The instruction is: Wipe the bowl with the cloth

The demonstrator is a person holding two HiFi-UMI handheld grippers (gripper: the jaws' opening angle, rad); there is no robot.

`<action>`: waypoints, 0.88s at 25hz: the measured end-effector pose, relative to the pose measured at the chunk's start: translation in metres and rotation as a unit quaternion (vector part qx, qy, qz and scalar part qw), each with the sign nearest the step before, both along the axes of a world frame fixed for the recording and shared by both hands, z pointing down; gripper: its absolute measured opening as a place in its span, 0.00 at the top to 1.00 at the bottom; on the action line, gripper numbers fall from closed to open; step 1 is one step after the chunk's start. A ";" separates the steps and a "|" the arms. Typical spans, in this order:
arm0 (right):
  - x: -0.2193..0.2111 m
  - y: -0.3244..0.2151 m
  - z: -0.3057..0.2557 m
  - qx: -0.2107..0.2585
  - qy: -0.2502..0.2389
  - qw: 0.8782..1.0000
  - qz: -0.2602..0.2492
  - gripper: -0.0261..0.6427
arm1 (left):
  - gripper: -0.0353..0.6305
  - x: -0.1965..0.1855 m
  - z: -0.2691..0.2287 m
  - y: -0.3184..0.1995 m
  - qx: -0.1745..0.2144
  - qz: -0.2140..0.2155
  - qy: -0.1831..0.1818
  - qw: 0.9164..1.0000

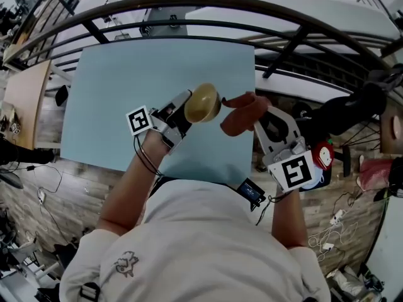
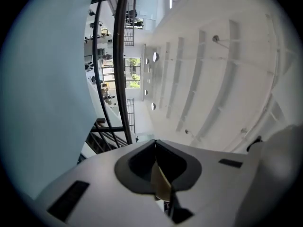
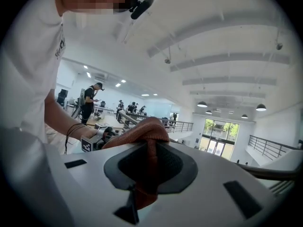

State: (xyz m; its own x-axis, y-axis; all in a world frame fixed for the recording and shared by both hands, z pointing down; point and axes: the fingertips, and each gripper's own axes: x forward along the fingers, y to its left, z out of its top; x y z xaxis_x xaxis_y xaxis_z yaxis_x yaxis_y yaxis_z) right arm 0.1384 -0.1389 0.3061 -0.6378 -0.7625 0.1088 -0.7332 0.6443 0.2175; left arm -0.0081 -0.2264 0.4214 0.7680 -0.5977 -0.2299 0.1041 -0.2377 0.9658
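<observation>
A tan bowl (image 1: 202, 103) is held up over the pale blue table (image 1: 126, 93), tipped on its side. My left gripper (image 1: 179, 115) is shut on the bowl's rim; in the left gripper view only a thin tan edge of the bowl (image 2: 161, 183) shows between the closed jaws. A rust-brown cloth (image 1: 244, 113) hangs bunched just right of the bowl, a small gap apart. My right gripper (image 1: 258, 126) is shut on the cloth (image 3: 147, 141), which fills the slot between its jaws. The left gripper (image 3: 97, 141) shows behind the cloth in the right gripper view.
A dark curved railing (image 1: 208, 11) runs past the table's far edge. A wooden desk (image 1: 25, 99) stands at the left. Cables and a red-and-white object (image 1: 323, 156) lie on the floor at the right. Other people (image 3: 90, 100) stand far off in the hall.
</observation>
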 end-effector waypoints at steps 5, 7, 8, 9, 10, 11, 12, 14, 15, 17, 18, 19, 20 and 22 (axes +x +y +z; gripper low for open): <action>-0.033 0.012 -0.010 0.013 -0.008 0.999 -0.046 0.87 | 0.92 -0.003 -0.009 0.006 -0.009 -0.006 0.076 0.997; -0.047 0.015 -0.011 0.010 -0.010 0.998 -0.062 0.87 | 0.92 -0.006 -0.009 0.008 -0.012 -0.010 0.089 0.996; -0.053 0.017 -0.009 0.007 -0.006 0.998 -0.070 0.87 | 0.92 -0.007 -0.009 0.008 -0.014 -0.010 0.096 0.995; -0.059 0.017 -0.006 0.002 0.002 0.997 -0.077 0.87 | 0.92 -0.006 -0.010 0.010 -0.014 -0.009 0.105 0.994; -0.063 0.017 -0.003 -0.002 0.012 0.996 -0.084 0.87 | 0.92 -0.004 -0.012 0.011 -0.013 -0.006 0.114 0.993; -0.068 0.016 0.000 -0.006 0.020 0.996 -0.090 0.87 | 0.92 -0.002 -0.015 0.013 -0.011 -0.001 0.123 0.992; -0.073 0.016 0.001 -0.006 0.024 0.995 -0.097 0.87 | 0.92 0.001 -0.017 0.016 -0.008 0.003 0.128 0.992; -0.081 0.014 -0.004 0.000 0.020 0.994 -0.108 0.87 | 0.92 0.005 -0.018 0.020 -0.007 0.009 0.132 0.991; -0.083 0.013 -0.007 0.004 0.017 0.994 -0.111 0.87 | 0.92 0.006 -0.017 0.022 -0.009 0.011 0.132 0.991; -0.084 0.009 -0.013 0.011 0.009 0.993 -0.114 0.87 | 0.92 0.011 -0.014 0.026 -0.012 0.017 0.132 0.991; -0.084 0.007 -0.016 0.012 0.005 0.993 -0.114 0.87 | 0.92 0.013 -0.014 0.029 -0.013 0.021 0.133 0.991; -0.083 0.004 -0.018 0.012 0.000 0.994 -0.112 0.87 | 0.92 0.015 -0.014 0.031 -0.013 0.026 0.134 0.990; -0.083 0.000 -0.019 0.011 -0.005 0.994 -0.110 0.87 | 0.92 0.016 -0.014 0.033 -0.014 0.030 0.136 0.990; -0.081 -0.009 -0.019 0.007 -0.009 0.994 -0.107 0.87 | 0.92 0.017 -0.014 0.034 -0.014 0.034 0.140 0.989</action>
